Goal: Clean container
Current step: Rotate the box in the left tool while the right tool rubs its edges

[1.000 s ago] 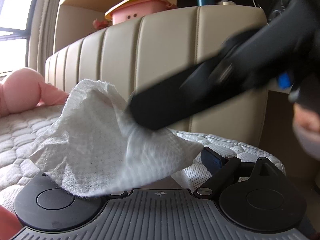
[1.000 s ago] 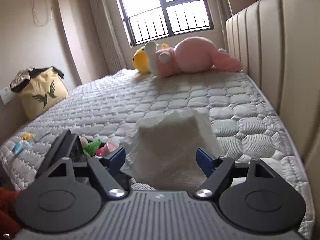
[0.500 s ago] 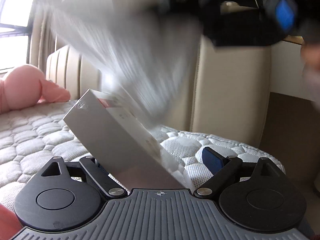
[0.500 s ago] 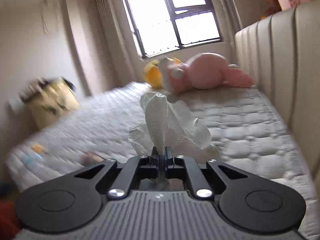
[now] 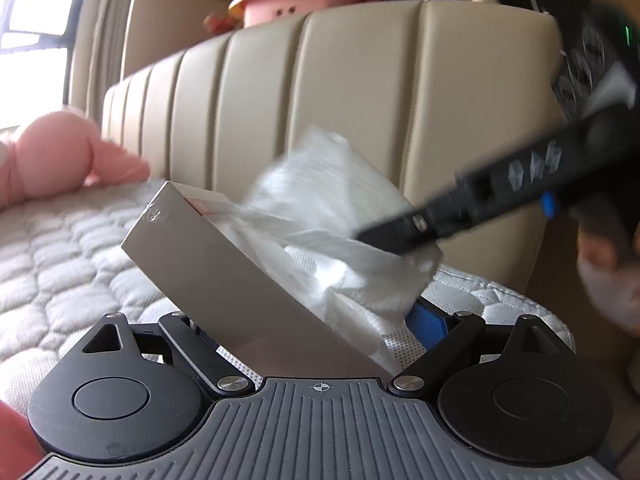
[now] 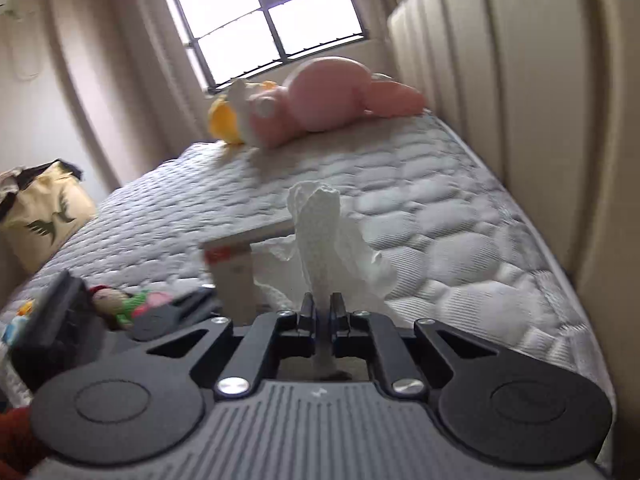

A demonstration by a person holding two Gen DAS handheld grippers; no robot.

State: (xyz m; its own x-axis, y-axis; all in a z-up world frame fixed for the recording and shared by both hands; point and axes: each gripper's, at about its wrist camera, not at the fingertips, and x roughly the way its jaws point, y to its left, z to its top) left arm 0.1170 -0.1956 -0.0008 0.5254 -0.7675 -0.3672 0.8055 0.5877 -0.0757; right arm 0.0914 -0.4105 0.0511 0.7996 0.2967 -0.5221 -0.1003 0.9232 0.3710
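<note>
Your right hand-held gripper (image 6: 322, 312) has its fingers pressed nearly together, pinching a crumpled white paper towel (image 6: 320, 236) that stands up between the fingertips. From the left wrist view that same right hand-held gripper (image 5: 400, 236) reaches in from the upper right, blurred, its tip buried in the paper towel (image 5: 332, 216), which lies against the open top of the box (image 5: 224, 268). Part of your hand (image 5: 608, 264) shows at the right edge behind it, too blurred to tell the grip.

Your left hand-held gripper (image 5: 320, 320) is spread wide around the box — a plain grey carton with a red mark near its upper edge, tilted so its top leans away to the left. The box sits between the two fingers; the left finger looks to be against its side, while the blue pad (image 5: 426, 324) of the right finger is partly covered by the towel, so you cannot tell whether that pad touches the box.

From the right wrist view the box (image 6: 236, 272) is just left of the towel, above the quilted mattress (image 6: 440, 216). A pink stuffed toy (image 6: 320, 96) lies well apart at the far end of the bed beneath the window (image 6: 256, 12), and the padded headboard (image 6: 520, 80) runs along the right.
</note>
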